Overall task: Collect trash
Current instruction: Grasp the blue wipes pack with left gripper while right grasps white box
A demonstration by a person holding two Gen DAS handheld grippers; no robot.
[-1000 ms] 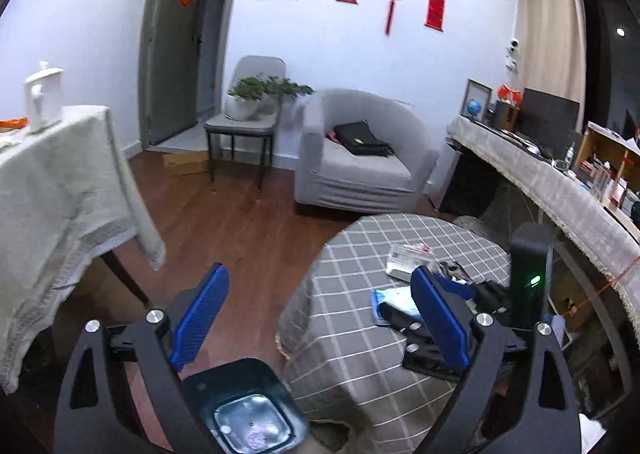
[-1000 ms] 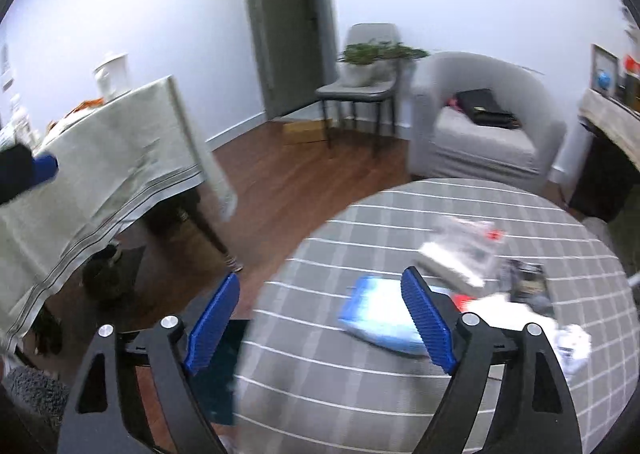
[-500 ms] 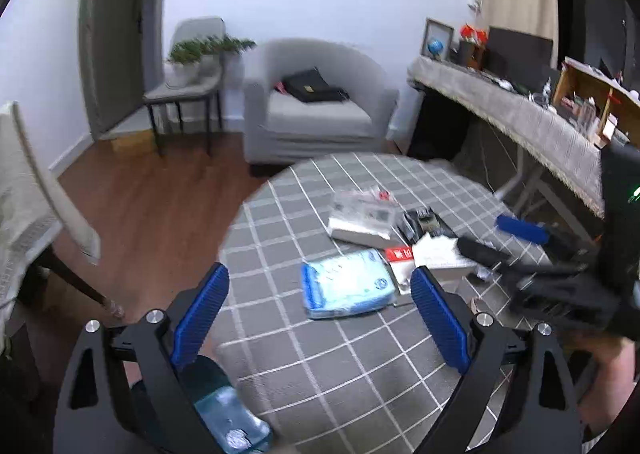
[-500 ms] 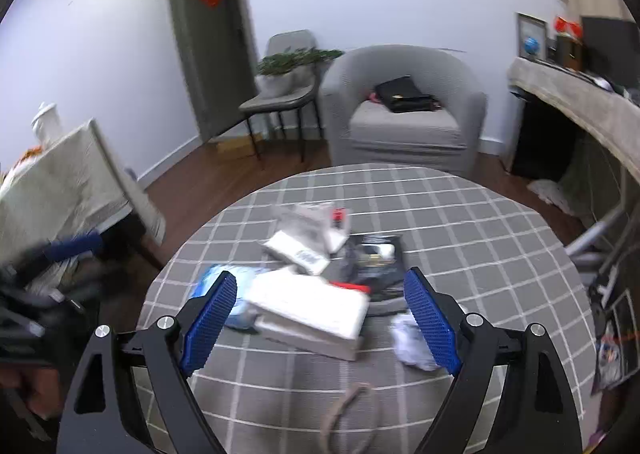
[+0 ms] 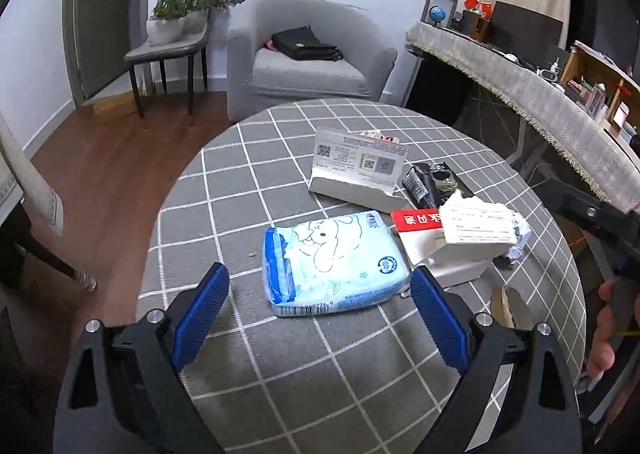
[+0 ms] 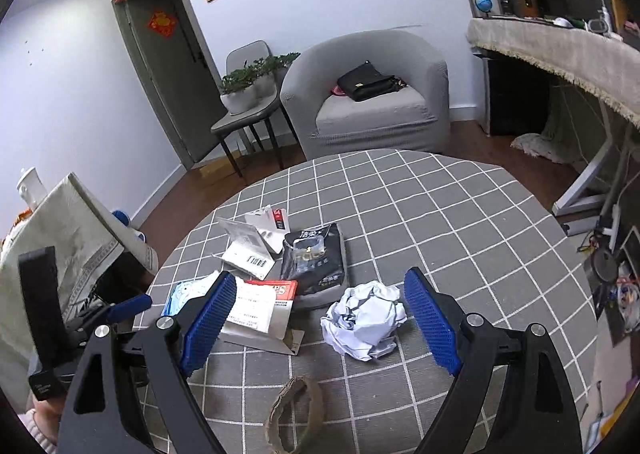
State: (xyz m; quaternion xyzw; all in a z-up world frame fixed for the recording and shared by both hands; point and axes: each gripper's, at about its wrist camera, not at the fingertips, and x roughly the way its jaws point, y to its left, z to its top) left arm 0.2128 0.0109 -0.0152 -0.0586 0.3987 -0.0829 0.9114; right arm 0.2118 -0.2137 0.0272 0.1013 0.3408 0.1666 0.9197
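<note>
Both sets of tongs hang over the round checked desk (image 5: 280, 374), and both gape wide, nothing between them. Left tongs (image 5: 320, 310) frame the blue tissue pack (image 5: 332, 266) just ahead: soft, light, slick film, so I'd pinch across its short middle, gently. Right tongs (image 6: 316, 318) have the crumpled paper ball (image 6: 366, 318) lying ahead between the pads: featherlight, springy, squeeze it anywhere. Closer in, below those tongs, a cardboard ring (image 6: 294, 410) lies flat, thin and awkward. Left of the ball, a torn white box (image 6: 260, 314); beyond it, a black glossy pouch (image 6: 316, 258), likely slippery. Farther still, the opened carton (image 5: 356, 174), stiff but crushable, best taken by an edge.
</note>
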